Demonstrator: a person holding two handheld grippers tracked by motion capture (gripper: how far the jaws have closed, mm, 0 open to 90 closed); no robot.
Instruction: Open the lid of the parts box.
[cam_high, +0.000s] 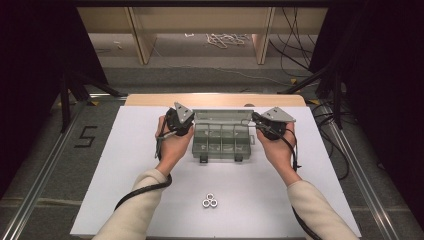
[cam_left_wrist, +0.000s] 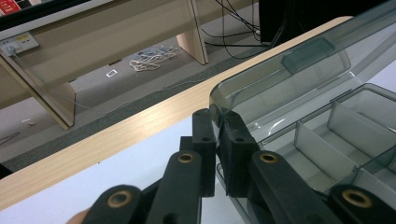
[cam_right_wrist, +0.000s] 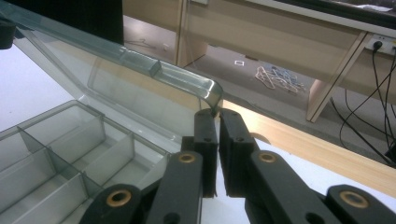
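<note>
Tongs, left (cam_left_wrist: 217, 122) and right (cam_right_wrist: 218, 116), are each clamped on a lid (cam_high: 222, 116) corner of the organizer box (cam_high: 220, 142).

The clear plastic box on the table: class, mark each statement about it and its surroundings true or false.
1. The box lid stands open. True.
2. The left gripper is shut on the lid's corner. True.
3. The right gripper hangs open above the table. False: it is shut on the lid's other corner.
4. The three metal nuts lie inside the box. False: they lie on the table, nearer the person.
</note>
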